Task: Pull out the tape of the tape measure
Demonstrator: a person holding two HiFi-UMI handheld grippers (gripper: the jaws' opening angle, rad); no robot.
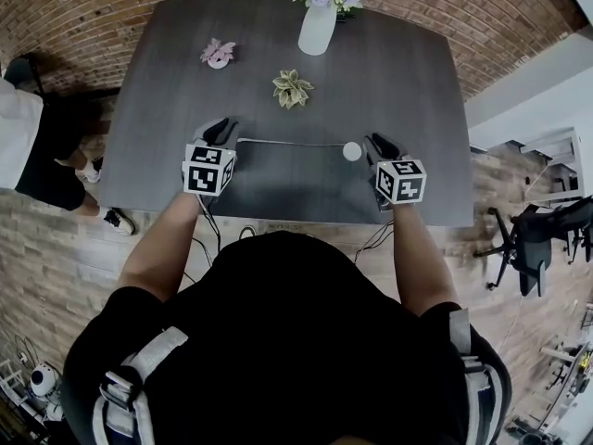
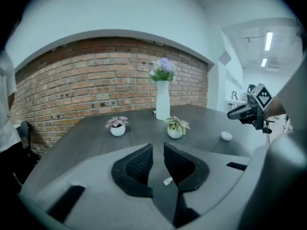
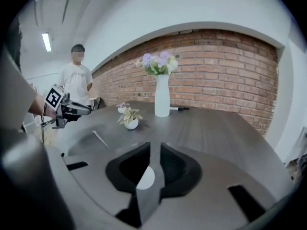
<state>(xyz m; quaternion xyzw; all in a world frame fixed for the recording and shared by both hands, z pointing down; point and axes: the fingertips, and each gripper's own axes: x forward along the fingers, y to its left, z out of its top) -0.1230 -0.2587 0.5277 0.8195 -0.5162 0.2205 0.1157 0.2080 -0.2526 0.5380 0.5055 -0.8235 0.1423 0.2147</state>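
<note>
The tape measure's round white case lies on the dark table, with its thin tape drawn out to the left. My left gripper stands open over the tape's end tab, which lies on the table under the gap and touches neither pad. My right gripper is just right of the case, its jaws a narrow gap apart. In the right gripper view the case shows on the table through that gap, partly hidden by the left finger and not pinched. The case also shows from the left gripper.
A white vase of purple flowers stands at the table's far edge. Two small potted plants sit nearer. A person in a white shirt stands left of the table. Office chairs are on the right.
</note>
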